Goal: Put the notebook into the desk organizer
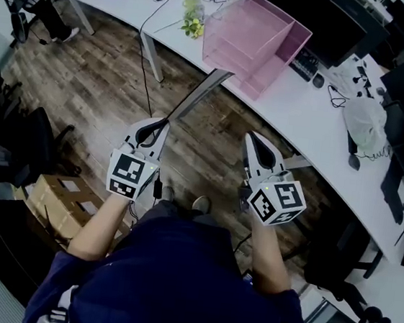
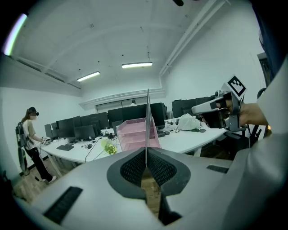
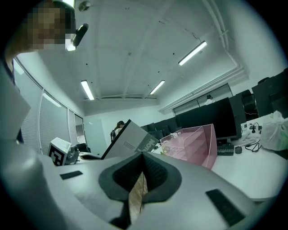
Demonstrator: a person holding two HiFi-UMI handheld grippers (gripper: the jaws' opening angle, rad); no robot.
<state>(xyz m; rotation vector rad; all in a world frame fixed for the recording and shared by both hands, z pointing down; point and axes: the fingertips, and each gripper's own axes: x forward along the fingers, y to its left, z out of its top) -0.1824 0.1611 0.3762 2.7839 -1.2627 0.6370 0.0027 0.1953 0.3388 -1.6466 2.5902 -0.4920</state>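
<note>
L gripper (image 1: 161, 125) is clamped on the notebook (image 1: 199, 95), pads tight on its near end. The notebook is held in the air over the wood floor (image 1: 89, 72), its far end close to the desk (image 1: 315, 119) edge, just short of the pink organizer (image 1: 256, 40). Its long axis runs straight out from the jaws, up and to the right in head view, pointing at the organizer. In L gripper view it shows edge-on, as a thin upright line in front of the organizer. R gripper (image 3: 141, 168) has its jaws together w/ nothing between them, and is level w/ the L one, apart from it. The organizer sits on the desk, open side facing the person.
</note>
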